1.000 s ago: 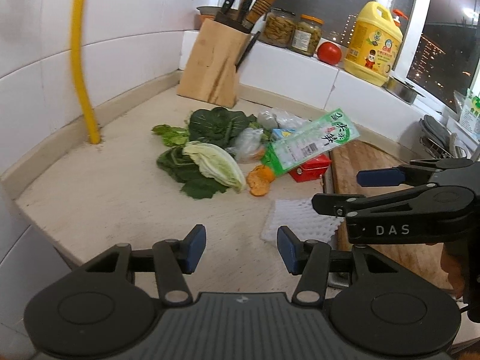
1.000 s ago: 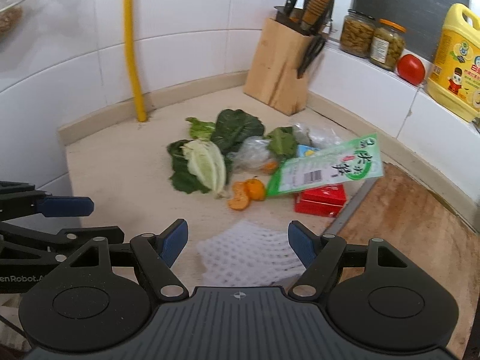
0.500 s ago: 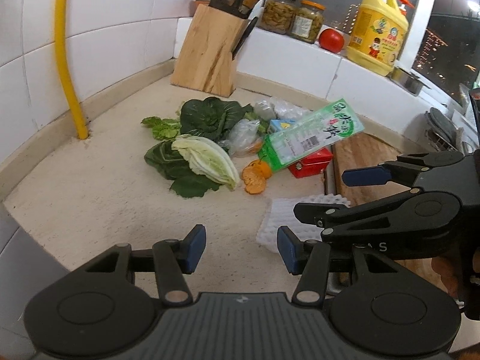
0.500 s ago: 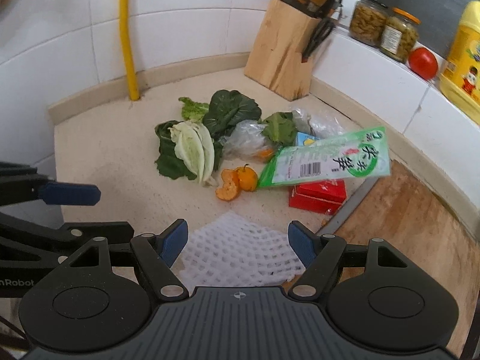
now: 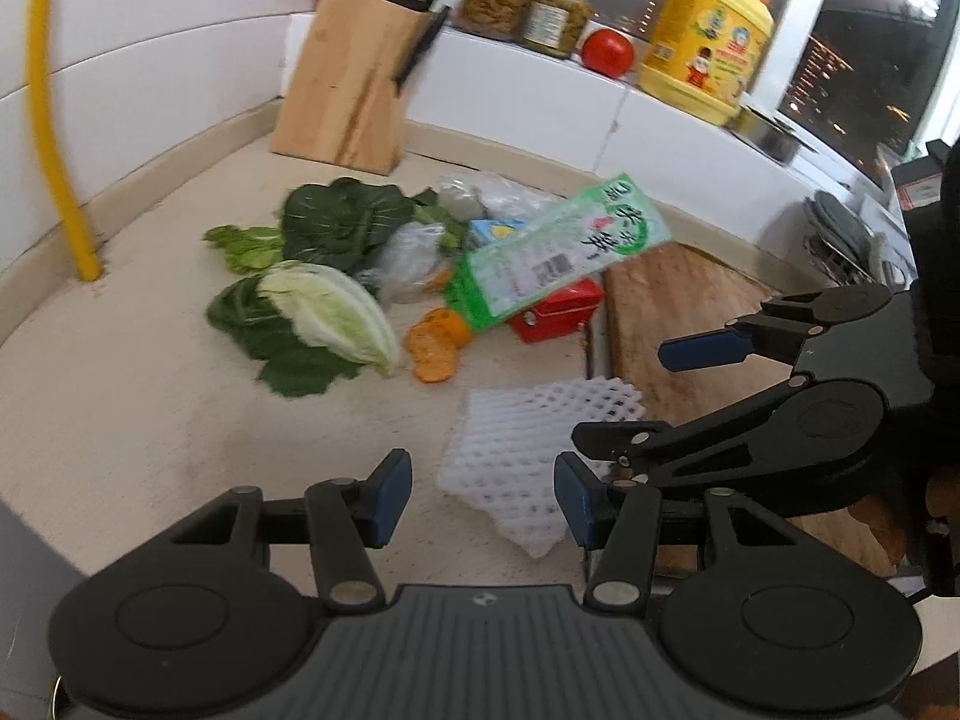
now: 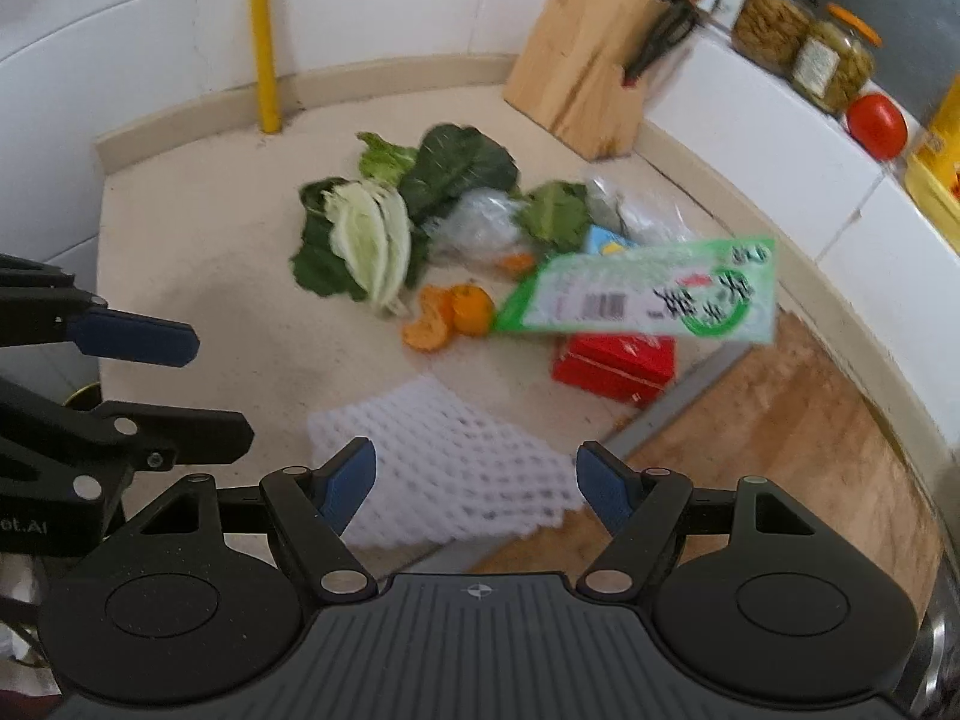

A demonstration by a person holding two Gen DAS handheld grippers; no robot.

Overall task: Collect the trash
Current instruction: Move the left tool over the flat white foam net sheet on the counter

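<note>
Both my left gripper [image 5: 483,498] and right gripper [image 6: 477,483] gape empty above the white foam net [image 6: 444,468] at the countertop's [image 6: 198,276] near edge.

White lattice foam net [image 6: 444,474], green-and-white printed wrapper [image 6: 648,300], red box [image 6: 615,360], orange peel [image 6: 447,315], dark green leaves [image 6: 450,165], pale cabbage [image 6: 366,240], speckled beige counter [image 6: 198,264]

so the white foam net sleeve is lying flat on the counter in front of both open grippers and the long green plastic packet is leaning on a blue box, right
Nearly. The long green plastic packet leans on a red box, not a blue one, as the right wrist view shows. The white foam net sleeve does lie flat on the counter before the open left gripper and right gripper.
</note>
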